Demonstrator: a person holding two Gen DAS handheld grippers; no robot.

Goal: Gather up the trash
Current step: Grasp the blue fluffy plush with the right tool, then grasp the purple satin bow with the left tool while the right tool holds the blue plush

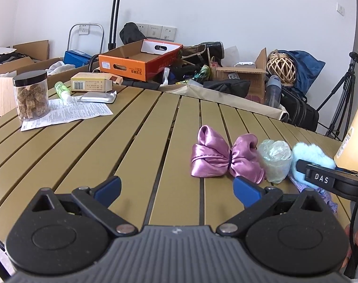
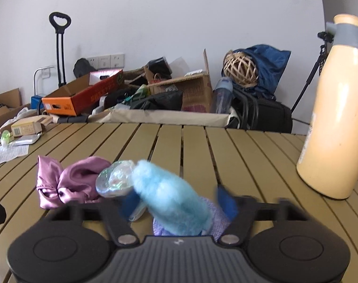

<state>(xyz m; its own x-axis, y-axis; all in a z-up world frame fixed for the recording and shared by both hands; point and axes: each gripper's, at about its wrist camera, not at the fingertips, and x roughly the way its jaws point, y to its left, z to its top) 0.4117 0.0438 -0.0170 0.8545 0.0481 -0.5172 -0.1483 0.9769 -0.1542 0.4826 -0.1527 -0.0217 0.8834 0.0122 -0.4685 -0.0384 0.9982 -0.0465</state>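
Left tongs (image 1: 176, 189) hovering low over tabletop (image 1: 141, 146), blue fingers spread wide, gripping nothing. Right tongs (image 2: 179, 204) tilting down, blue fingers blurry, sitting on both sides of fluffy blue thing (image 2: 169, 198).

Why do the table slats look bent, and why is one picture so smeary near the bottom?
Left wrist view: sharp, but the fisheye lens bows the table slats and darkens the corners. Right wrist view: same bending, plus motion blur on the blue fluffy thing and the right claw around it; the far clutter and the cream bottle stay fairly crisp. Lighting is soft, with no harsh glare.
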